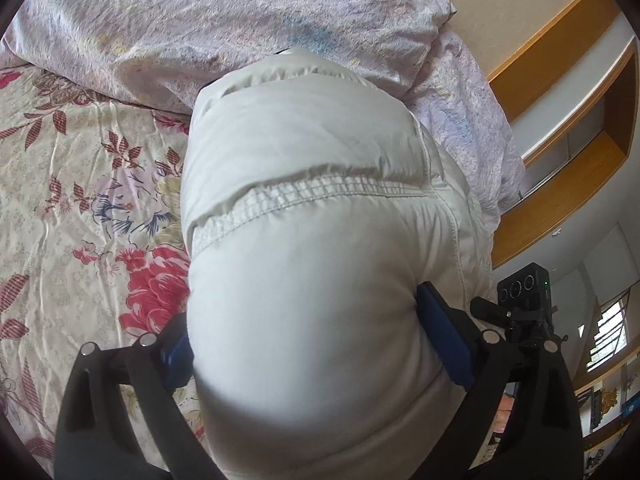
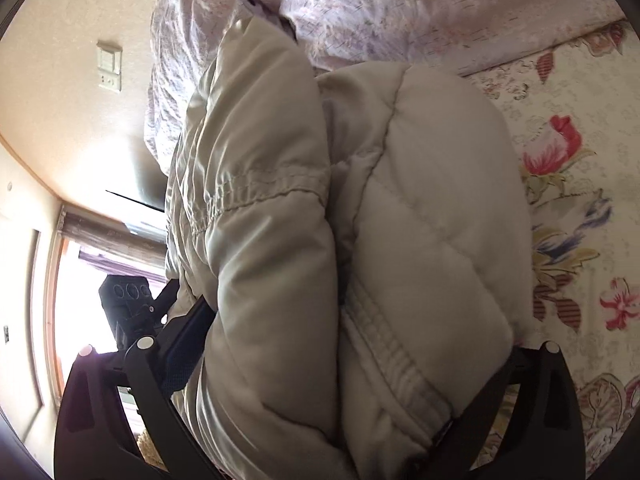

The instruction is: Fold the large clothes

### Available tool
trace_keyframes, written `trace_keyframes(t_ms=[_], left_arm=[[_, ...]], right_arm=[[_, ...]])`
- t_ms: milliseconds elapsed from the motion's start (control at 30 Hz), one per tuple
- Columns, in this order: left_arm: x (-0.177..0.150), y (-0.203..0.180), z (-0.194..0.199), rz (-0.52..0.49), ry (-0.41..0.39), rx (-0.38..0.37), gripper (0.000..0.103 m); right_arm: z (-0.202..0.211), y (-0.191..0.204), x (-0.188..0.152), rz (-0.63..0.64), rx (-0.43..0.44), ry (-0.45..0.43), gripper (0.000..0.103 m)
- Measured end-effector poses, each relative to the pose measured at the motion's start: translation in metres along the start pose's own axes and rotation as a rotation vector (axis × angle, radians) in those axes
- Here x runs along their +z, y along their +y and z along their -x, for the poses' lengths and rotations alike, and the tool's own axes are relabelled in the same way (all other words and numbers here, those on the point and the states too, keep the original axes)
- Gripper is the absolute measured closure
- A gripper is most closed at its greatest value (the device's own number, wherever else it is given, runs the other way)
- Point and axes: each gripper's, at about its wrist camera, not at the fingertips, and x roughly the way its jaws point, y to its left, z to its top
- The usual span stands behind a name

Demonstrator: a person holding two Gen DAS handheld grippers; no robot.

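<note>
- Straddling the puffy white jacket [image 1: 304, 240] from one side, the left claw [image 1: 304, 360] stands at its widest, a blue pad at each flank of the bundle; the pads appear to press the padding, so I judge this a hold on a wide thing rather than empty jaws.
- From the other side the right claw [image 2: 348, 364] does the same, jaws spread wide around the thick folded edge with a pad sunk against the fabric; I judge it holds the jacket too.
- Two claws on one bundle makes sense: the padding is springy and would likely unfold if only one side were held.
- In each wrist view a black device with three round lenses [image 1: 522, 292] shows past the jacket; it is probably the other claw's unit.
- The jacket rests on the bed [image 1: 80, 200], on the flowered sheet, already doubled into a compact pack with an elastic seam across the top; the fold looks nearly finished.
- Beyond it, touching its far end, lies a crumpled lilac quilt [image 1: 200, 20].
- Farthest off are a wooden shelf [image 1: 560, 120] and a wall switch [image 2: 109, 65].
- Count: one jacket, two claws, one quilt, one bed.
</note>
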Motion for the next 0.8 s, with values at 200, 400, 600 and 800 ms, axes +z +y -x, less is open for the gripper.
trace_keyframes(t_ms=[200, 400, 600, 800], left_arm=[[0.000, -0.009, 0.001, -0.045, -0.028, 0.059, 0.004], [0.001, -0.014, 0.001, -0.075, -0.045, 0.082, 0.003], [0.000, -0.014, 0.003, -0.097, -0.059, 0.092, 0.003], [-0.002, -0.030, 0.022, -0.211, -0.121, 0.205, 0.003]], right_arm=[[-0.010, -0.002, 0.012, -0.047, 0.023, -0.007, 0.002], [-0.013, -0.015, 0.015, -0.065, 0.034, -0.002, 0.002], [-0.008, -0.005, 0.016, -0.056, -0.038, -0.038, 0.002], [0.039, 0.007, 0.015, -0.025, -0.221, -0.188, 0.002]])
